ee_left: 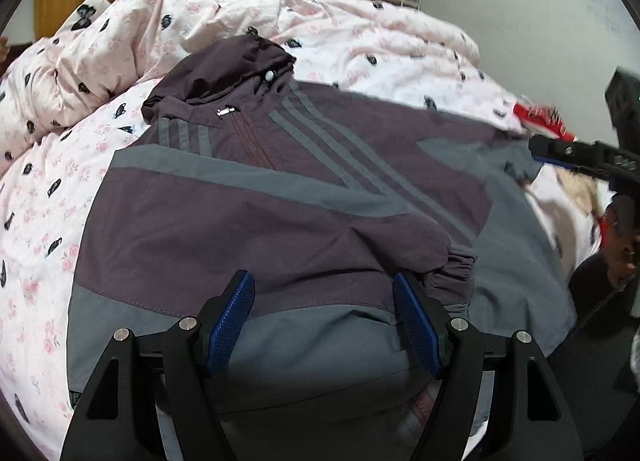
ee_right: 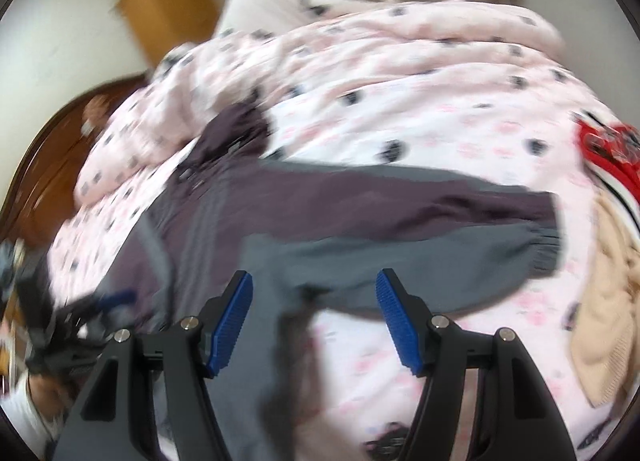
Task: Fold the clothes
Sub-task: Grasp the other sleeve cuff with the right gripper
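Note:
A purple and grey hooded jacket lies front up on the bed, zip closed, hood at the far end. One sleeve is folded across its front, its cuff near my left gripper's right finger. My left gripper is open and empty just above the jacket's hem. The other sleeve stretches out to the right over the bedding. My right gripper is open and empty above that sleeve's underside. The right gripper also shows at the right edge of the left wrist view. The right wrist view is motion-blurred.
A pink floral duvet is bunched up behind the jacket. A red garment and a beige knit lie at the right. A wooden headboard and cabinet stand at the left, curtains behind.

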{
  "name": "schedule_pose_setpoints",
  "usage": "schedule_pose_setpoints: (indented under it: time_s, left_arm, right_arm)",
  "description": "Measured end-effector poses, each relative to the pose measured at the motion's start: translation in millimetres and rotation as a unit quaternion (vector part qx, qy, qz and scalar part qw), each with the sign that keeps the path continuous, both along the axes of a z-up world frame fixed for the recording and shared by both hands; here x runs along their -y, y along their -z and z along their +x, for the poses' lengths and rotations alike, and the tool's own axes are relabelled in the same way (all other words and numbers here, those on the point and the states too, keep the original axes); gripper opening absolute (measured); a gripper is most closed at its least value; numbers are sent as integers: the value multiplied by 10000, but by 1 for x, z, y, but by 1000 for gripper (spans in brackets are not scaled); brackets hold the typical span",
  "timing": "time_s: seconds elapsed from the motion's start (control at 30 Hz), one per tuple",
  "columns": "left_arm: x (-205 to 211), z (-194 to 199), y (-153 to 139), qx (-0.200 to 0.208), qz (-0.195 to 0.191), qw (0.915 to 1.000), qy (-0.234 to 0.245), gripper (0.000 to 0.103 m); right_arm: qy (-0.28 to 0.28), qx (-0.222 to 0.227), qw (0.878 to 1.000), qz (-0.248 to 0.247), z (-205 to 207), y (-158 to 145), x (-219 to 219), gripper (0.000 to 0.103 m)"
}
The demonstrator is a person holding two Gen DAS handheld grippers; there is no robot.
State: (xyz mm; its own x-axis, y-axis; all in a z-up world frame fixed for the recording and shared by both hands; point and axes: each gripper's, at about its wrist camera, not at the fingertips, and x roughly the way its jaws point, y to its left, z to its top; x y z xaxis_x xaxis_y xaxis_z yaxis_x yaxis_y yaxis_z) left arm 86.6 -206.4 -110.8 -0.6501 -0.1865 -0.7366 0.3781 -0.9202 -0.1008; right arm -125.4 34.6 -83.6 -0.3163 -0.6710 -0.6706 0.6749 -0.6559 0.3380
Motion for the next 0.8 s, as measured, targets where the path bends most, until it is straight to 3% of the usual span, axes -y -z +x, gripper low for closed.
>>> schedule_pose_setpoints:
  time_s: [0.13, 0.3, 0.57, 0.8]
  left_arm:
    - [1, 9, -13, -379, -73, 9992, -89, 67]
    - [4, 10, -21, -577, -136, 9982, -133, 68]
    - [14, 8, -21, -605, -46, 9977, -300, 68]
    - [21, 12, -20, -643, 87, 9971, -405, 67]
  right_arm:
    - [950, 182, 9953, -76, -28, 0, -35, 66]
    - [1748, 862, 9804, -291, -59, 15, -67, 66]
    - [2082, 1131, 9715, -83, -71, 30, -72, 66]
    - [2165, 1403, 9656, -321, -87, 40, -80, 66]
